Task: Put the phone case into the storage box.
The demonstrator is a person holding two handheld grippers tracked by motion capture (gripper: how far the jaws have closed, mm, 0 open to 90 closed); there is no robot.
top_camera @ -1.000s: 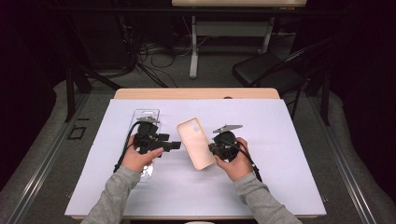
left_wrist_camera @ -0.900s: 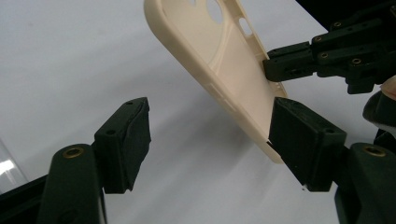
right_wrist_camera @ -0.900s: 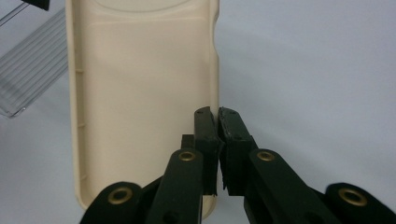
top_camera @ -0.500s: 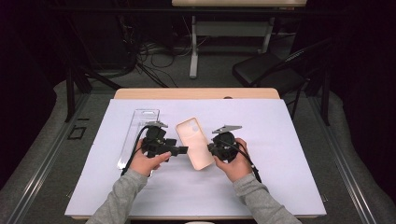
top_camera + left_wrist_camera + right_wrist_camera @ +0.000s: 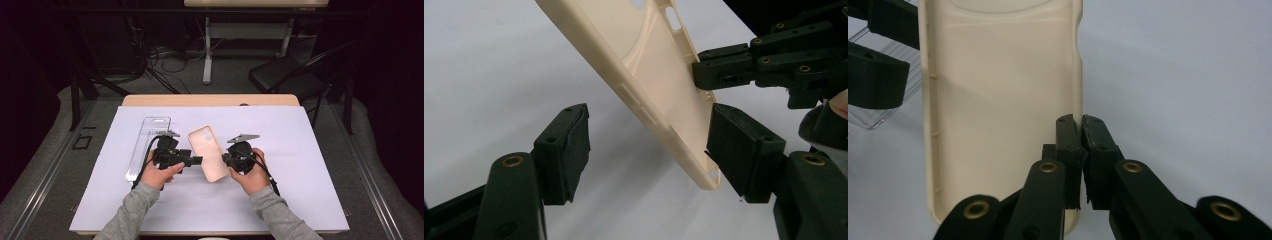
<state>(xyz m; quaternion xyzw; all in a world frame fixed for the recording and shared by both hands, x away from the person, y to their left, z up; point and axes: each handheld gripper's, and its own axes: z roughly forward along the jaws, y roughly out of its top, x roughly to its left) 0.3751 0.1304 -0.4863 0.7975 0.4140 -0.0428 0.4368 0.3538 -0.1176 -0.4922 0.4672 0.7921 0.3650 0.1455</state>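
**Cream phone case held between my two grippers**

At the far left of the surface [image 5: 300, 200], which is covered in a smooth, pale lavender sheet, I see a clear plastic tray [image 5: 150, 135], long and narrow, lying flat. Just beside it is my left gripper [image 5: 192, 160], its body matte black and blocky with brass-coloured screws. Its fingers [image 5: 569, 150] stand spread and have just been closing; the lower end of the phone case [image 5: 659, 95] sits between them. One pad meets the case's edge, while the other stands well clear, so I count no grip there yet.

The phone case is cream, smooth and slightly glossy, a rounded rectangle with a raised rim and small cut-outs along its side. It is lifted off the surface at a tilt, in the middle between both grippers.

On the right, my right gripper [image 5: 1081, 145] has its fingers pressed together, pinching the case's thin side wall.
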